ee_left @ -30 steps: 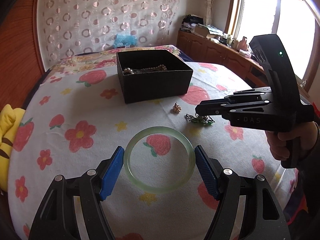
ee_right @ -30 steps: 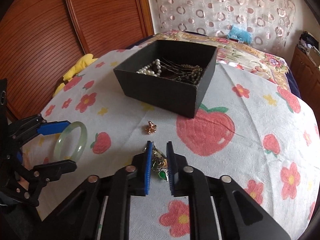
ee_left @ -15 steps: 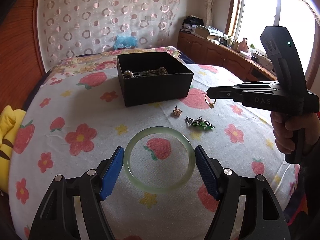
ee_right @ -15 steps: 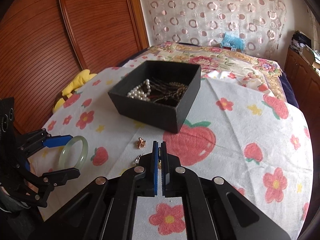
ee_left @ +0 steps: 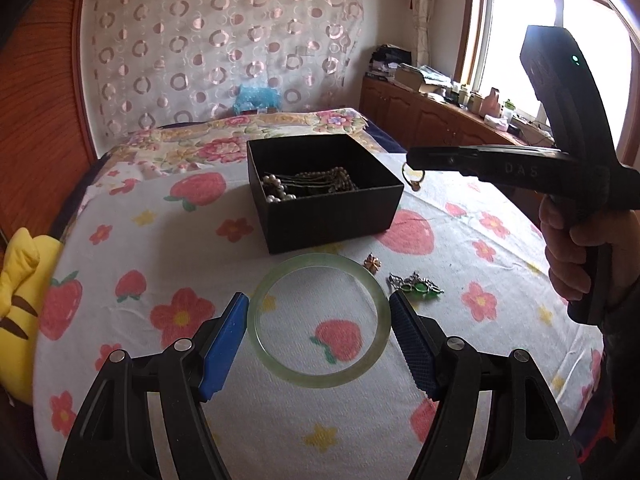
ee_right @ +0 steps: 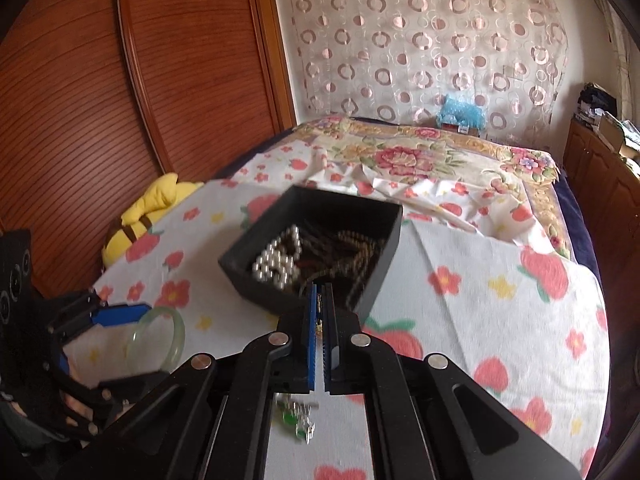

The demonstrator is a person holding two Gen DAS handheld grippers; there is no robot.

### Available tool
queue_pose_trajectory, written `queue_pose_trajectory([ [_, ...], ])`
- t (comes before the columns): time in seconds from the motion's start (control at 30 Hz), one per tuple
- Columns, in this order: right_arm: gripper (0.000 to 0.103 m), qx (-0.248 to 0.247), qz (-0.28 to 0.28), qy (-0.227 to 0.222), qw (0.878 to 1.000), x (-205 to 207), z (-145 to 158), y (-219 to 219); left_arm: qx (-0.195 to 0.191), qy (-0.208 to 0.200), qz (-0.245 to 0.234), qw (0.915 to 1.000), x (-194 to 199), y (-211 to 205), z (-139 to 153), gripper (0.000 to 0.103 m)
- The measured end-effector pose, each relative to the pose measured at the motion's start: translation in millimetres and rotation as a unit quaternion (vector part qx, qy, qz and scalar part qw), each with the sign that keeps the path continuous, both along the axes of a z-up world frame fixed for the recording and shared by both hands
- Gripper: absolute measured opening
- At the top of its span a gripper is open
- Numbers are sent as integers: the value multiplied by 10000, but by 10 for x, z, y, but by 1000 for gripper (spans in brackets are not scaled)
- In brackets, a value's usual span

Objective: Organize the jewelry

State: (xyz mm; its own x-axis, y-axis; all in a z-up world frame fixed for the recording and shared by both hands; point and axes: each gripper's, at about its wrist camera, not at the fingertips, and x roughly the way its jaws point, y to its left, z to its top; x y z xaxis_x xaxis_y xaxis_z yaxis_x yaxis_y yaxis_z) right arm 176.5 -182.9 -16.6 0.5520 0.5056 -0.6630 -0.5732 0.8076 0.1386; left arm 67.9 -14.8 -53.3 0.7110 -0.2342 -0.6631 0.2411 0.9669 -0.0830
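The left gripper (ee_left: pixel 318 318) is black plastic. It has two long arms with holes cut in them, and round silver screws at the joints. Its two flat pads (ee_left: pixel 224 350) are bright blue with a bumpy face. The right gripper (ee_left: pixel 412 159) is black too, with faint letters "DAS" on its side and a small green light on its tall back part. A hand (ee_left: pixel 576 248) is on its black handle, with a dark sleeve (ee_left: pixel 624 304) at the wrist.
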Motion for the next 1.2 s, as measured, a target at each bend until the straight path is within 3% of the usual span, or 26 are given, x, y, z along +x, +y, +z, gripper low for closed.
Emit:
queue_pose_trajectory([
  [0.57, 4, 59, -73, 178, 9998, 446, -57, 170, 21, -181, 126, 9998, 322, 58, 205, 69],
  [1.2, 8, -28, -287, -156, 9995, 193, -99, -164, 394, -178, 247, 9988, 1095, -138, 218, 69],
])
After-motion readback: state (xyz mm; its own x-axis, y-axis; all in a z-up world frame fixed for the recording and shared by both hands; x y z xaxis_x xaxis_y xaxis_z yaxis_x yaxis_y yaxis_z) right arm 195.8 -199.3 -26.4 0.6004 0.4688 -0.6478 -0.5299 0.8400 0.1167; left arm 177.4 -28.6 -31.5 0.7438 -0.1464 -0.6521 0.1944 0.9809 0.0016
